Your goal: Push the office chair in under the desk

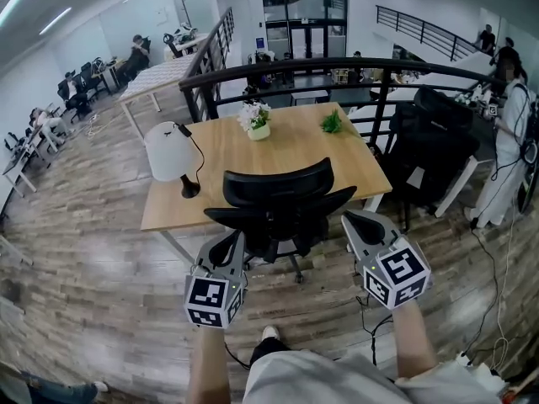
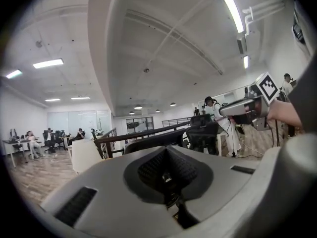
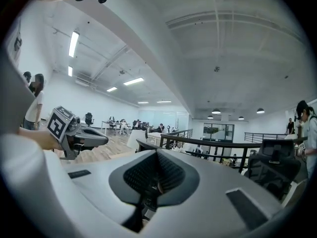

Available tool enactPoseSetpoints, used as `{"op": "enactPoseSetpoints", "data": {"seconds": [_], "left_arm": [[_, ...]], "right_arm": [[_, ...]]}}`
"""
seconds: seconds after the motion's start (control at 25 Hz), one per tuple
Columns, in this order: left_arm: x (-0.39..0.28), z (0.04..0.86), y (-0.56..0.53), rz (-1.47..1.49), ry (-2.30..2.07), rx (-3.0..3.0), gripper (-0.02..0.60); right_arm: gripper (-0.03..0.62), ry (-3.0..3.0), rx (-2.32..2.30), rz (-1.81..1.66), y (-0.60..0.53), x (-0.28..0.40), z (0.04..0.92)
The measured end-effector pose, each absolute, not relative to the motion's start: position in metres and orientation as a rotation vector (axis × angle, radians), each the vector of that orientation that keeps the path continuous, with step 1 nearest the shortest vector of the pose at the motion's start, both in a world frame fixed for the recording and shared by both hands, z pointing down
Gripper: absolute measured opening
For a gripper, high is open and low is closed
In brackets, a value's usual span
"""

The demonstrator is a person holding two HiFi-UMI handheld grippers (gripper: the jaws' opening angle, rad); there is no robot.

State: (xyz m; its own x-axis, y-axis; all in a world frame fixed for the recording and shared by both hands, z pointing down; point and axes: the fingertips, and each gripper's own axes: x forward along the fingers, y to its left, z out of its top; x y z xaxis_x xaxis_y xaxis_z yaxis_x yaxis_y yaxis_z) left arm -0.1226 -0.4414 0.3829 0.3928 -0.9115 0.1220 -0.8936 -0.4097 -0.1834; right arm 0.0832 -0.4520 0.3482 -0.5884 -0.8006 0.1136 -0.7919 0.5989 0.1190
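A black office chair point(image 1: 278, 199) stands at the near edge of the wooden desk point(image 1: 253, 165), its backrest towards me. In the head view my left gripper point(image 1: 227, 244) is just below the chair's left armrest and my right gripper point(image 1: 352, 220) just below its right armrest. Whether either touches the chair I cannot tell. Both are shut with nothing between the jaws. The left gripper view shows the closed left gripper point(image 2: 166, 155) pointing at the chair back point(image 2: 153, 142). The right gripper view shows the closed right gripper point(image 3: 157, 157).
On the desk are a white lamp point(image 1: 168, 150), a potted plant point(image 1: 257, 124) and a small green plant point(image 1: 332, 123). A black railing point(image 1: 337, 66) runs behind the desk. Another black chair point(image 1: 429, 141) and a person in white point(image 1: 509, 141) are at the right.
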Motion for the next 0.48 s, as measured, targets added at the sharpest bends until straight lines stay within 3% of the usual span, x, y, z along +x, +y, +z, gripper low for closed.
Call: {"op": "enactPoseSetpoints", "data": {"seconds": [0.48], "left_arm": [[-0.124, 0.363, -0.44, -0.306, 1.674, -2.515, 0.012]], "right_arm": [[0.021, -2.672, 1.299, -0.097, -0.461, 0.07, 0.346]]}}
